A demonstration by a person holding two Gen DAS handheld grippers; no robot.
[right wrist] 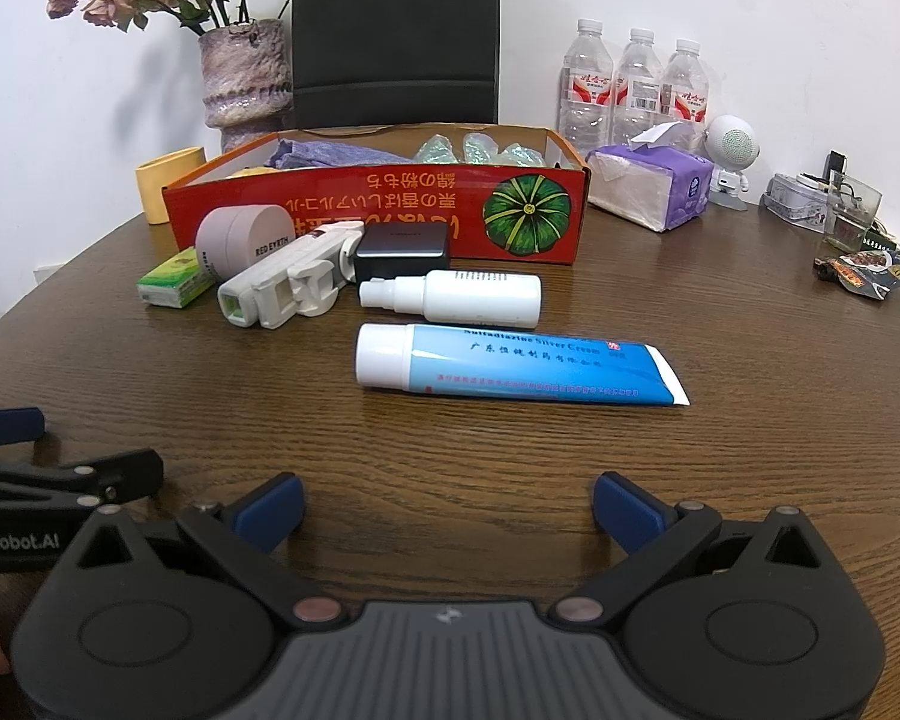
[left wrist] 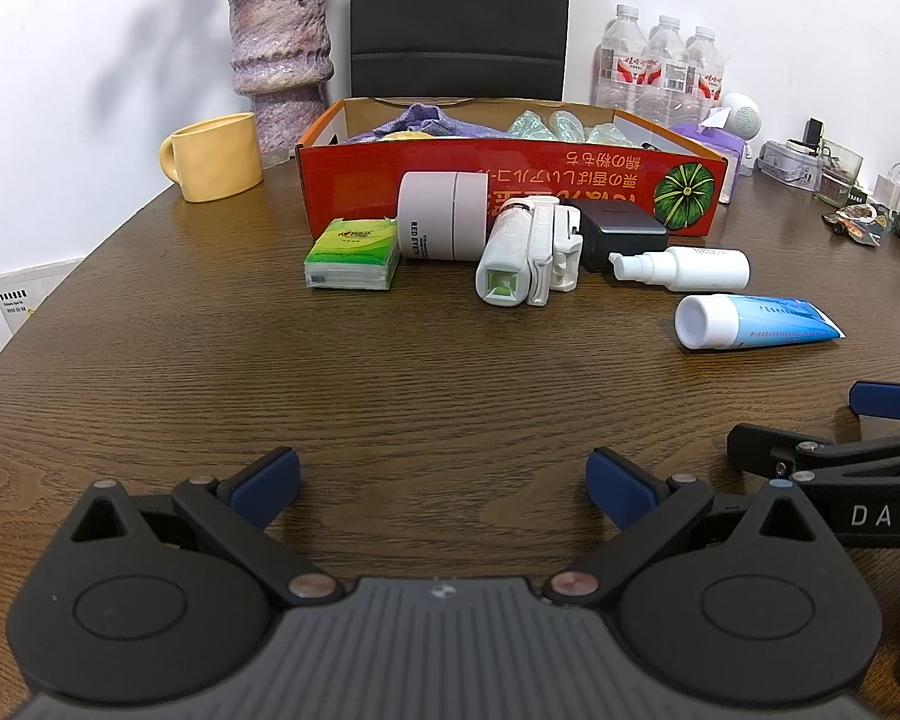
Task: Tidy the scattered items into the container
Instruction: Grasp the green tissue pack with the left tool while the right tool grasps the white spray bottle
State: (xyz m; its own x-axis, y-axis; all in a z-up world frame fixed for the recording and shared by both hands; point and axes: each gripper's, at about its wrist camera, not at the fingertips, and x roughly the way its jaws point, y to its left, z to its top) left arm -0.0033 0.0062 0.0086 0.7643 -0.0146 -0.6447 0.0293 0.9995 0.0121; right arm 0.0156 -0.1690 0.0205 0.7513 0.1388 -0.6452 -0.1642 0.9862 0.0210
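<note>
A red cardboard box (left wrist: 510, 189) (right wrist: 378, 210) stands open at the back of the wooden table, with purple cloth and shiny packets inside. In front of it lie a green tissue pack (left wrist: 352, 253) (right wrist: 171, 279), a white round jar (left wrist: 444, 216) (right wrist: 243, 238), a white plastic device (left wrist: 525, 252) (right wrist: 288, 285), a black charger (left wrist: 621, 234) (right wrist: 402, 249), a white spray bottle (left wrist: 681, 269) (right wrist: 453, 297) and a blue cream tube (left wrist: 750, 321) (right wrist: 516, 369). My left gripper (left wrist: 443, 486) is open over bare table. My right gripper (right wrist: 448, 507) is open, short of the tube.
A yellow mug (left wrist: 213, 157) and a purple vase (left wrist: 282, 60) stand at the back left. Three water bottles (right wrist: 630, 84), a tissue pack (right wrist: 654, 186), a white robot figure (right wrist: 731, 159) and small clutter (right wrist: 858, 267) sit at the right. A black chair (left wrist: 459, 18) is behind the box.
</note>
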